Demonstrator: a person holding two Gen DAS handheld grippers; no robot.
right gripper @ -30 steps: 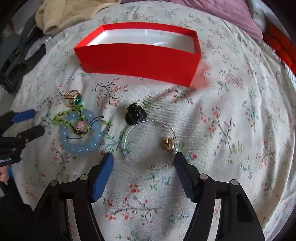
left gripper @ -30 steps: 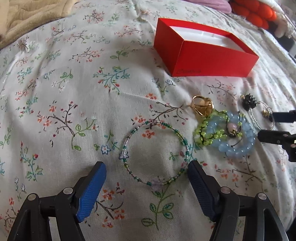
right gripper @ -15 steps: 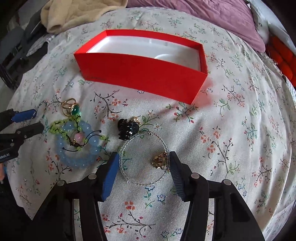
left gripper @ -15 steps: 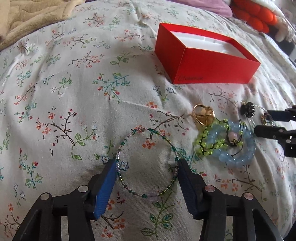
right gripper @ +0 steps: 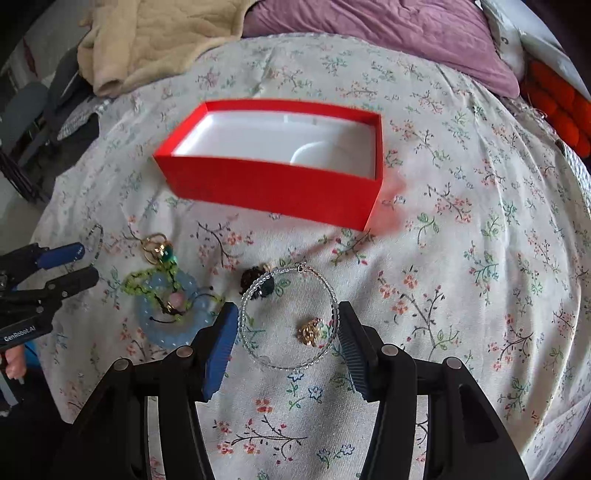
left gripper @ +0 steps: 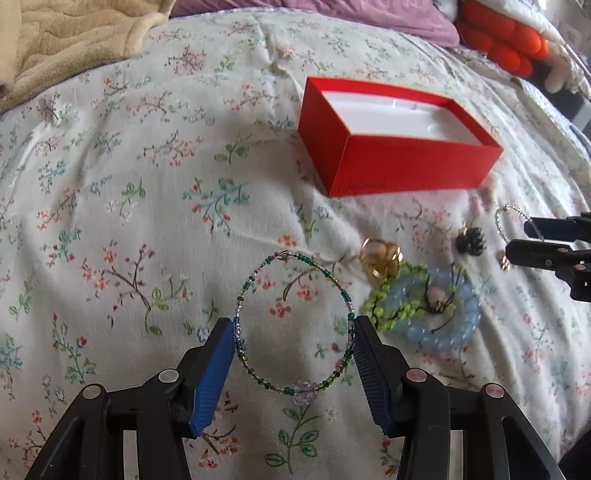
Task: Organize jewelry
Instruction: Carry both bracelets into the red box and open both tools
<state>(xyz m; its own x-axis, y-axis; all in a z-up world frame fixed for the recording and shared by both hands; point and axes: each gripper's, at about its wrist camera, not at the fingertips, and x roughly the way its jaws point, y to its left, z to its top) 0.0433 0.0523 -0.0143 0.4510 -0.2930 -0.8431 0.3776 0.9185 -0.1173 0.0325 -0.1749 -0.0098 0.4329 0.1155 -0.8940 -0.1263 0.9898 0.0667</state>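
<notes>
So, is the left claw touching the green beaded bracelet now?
Touching. In the left wrist view both pads of the left claw press the green beaded bracelet at its two sides.

A red box (right gripper: 273,188) stands open-topped on the floral bedspread (right gripper: 461,258), its white inside bare, so the way in from above is free. The bedspread in front of the box and far to its right is open cloth. Closer in, loose jewelry crowds the middle: a gold ring (left gripper: 380,256), a blue bead bracelet (left gripper: 439,310) with a green cord bracelet (left gripper: 391,302) lying on it, and a black charm (left gripper: 470,242). These lie between the left claw (left gripper: 293,330) and the right claw (right gripper: 288,321), leaving little room sideways. A beige blanket (right gripper: 147,40) and a purple pillow (right gripper: 388,33) bound the far edge.
</notes>
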